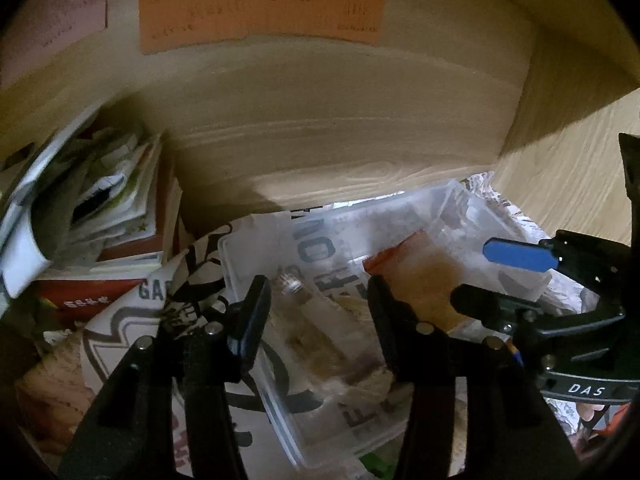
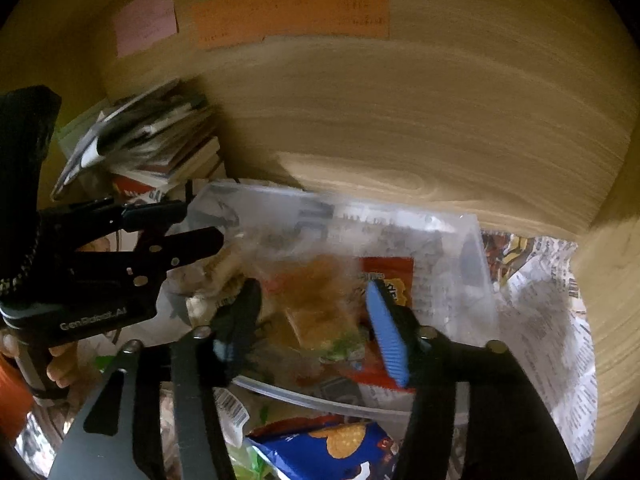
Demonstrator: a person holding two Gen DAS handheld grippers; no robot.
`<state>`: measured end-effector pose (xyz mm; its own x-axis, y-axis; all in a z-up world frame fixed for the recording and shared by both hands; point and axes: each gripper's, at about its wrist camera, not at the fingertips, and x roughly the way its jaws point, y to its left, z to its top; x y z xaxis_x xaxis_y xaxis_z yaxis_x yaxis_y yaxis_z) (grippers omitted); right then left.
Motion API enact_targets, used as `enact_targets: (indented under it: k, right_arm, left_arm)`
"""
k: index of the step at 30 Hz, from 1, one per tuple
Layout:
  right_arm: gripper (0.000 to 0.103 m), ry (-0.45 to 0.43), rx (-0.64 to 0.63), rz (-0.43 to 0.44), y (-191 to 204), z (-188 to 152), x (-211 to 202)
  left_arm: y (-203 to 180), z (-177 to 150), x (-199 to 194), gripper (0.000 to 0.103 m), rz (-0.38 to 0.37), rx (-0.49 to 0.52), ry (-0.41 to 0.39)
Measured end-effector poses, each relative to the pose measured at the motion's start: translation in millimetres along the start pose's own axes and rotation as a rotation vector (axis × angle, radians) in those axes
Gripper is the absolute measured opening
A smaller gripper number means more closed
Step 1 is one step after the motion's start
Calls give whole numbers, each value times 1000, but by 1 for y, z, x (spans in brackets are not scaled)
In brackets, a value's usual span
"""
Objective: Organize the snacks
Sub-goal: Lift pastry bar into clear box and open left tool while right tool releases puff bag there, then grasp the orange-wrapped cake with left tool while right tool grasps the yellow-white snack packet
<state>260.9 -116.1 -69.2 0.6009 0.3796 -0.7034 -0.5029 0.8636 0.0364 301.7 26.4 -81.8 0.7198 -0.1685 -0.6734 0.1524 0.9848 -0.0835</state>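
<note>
Left wrist view: left claw [image 1: 320,304], fingers apart and empty, hovers over a clear plastic bin [image 1: 256,364] holding snack packets [image 1: 424,280] on a newsprint-covered table. Right wrist view: right claw [image 2: 316,320], also apart, hangs above an orange-red packet [image 2: 386,268]. Closing carelessly could pinch the bin's wall and tip it.

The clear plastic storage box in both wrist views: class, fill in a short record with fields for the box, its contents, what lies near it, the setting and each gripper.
box: clear plastic storage box, open-topped, on printed newspaper
contents: red snack packet, orange-brown crumbly snack bag, small clear bottle
outside box: blue cracker bag, in front of the box
left of box: stack of books and papers
back panel: wood, with orange paper note
left gripper: fingers apart over the box, holding nothing
right gripper: fingers apart over the snacks, gripping nothing
</note>
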Motion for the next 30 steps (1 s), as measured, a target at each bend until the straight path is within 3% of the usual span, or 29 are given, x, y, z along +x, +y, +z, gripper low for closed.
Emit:
enact_targets:
  k: [8,16,30]
  right_arm:
    - [64,-94,-13,-25,6,-2,-39]
    - [65,-157,-38,-53,17,-24,-77]
    - [66,-135,-6,-62,23,-82,-104]
  left_arm:
    - [2,-5,-38,60,15,-3,-63]
    - [-1,-32,-76,66,38,6,-92]
    - [0,-104,-116,72,41,-17,-48]
